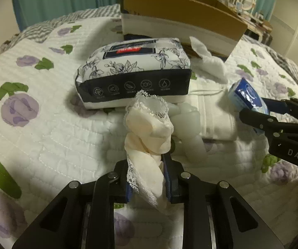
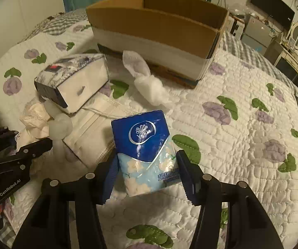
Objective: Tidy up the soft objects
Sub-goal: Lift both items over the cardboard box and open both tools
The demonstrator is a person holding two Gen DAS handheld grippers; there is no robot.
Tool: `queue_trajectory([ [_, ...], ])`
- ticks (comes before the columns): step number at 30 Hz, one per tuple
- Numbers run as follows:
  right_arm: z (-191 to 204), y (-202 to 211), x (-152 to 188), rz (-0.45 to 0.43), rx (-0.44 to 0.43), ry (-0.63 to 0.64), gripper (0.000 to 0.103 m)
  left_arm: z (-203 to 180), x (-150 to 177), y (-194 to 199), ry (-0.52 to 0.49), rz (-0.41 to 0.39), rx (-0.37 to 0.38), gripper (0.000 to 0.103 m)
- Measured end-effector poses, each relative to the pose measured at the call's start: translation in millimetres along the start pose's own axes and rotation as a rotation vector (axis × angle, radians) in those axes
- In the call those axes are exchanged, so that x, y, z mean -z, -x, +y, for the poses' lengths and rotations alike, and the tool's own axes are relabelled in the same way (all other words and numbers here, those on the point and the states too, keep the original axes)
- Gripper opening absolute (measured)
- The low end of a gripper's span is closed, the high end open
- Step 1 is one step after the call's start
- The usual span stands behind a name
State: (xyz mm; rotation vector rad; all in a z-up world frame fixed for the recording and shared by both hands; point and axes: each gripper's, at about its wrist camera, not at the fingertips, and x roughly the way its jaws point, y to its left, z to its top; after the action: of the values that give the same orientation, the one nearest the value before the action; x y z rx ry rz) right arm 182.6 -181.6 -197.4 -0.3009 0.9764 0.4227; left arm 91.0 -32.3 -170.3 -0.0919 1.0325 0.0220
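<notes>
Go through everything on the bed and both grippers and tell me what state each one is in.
Left gripper: shut on cream lace-trimmed cloth.
Right gripper: shut on blue Vinda tissue pack.
Brown cardboard box: open-topped, upright.
Floral navy-and-white tissue pack: lying on the quilt, not gripped.
Crumpled white plastic bag: loose beside the box.
White face mask: flat on the quilt.

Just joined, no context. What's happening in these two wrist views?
A person is tidying soft items on a quilted bed with two handheld grippers. The left gripper is shut on a cream lace-trimmed cloth. The right gripper is shut on a blue tissue pack. An open cardboard box sits further back; a floral tissue pack, a face mask and white wadding lie on the quilt.
</notes>
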Motion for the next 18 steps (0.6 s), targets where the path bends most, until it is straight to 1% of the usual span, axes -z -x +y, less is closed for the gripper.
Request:
queue_trajectory([
  [4,1.1,12.6,0.2,-0.043,0.026,0.0,0.054,1.6,-4.9,11.2,0.011,-0.021,0.019,0.02],
  [8,6.9,30.1,-1.7,-0.074,0.041,0.002,0.053,3.9,-12.5,27.7,0.004,-0.07,0.024,0.02],
  [10,7.7,43.2,-3.2,-0.092,0.045,-0.003,0.053,2.9,-15.4,37.4,-0.005,-0.097,0.033,0.02],
  [14,10.2,75.9,-8.6,-0.13,0.082,0.016,0.053,-2.4,-24.6,58.9,-0.04,-0.151,0.052,0.02],
  [18,10.4,115.3,-23.7,-0.19,0.108,0.028,0.053,-7.2,-45.2,82.0,-0.081,-0.216,0.065,0.02],
])
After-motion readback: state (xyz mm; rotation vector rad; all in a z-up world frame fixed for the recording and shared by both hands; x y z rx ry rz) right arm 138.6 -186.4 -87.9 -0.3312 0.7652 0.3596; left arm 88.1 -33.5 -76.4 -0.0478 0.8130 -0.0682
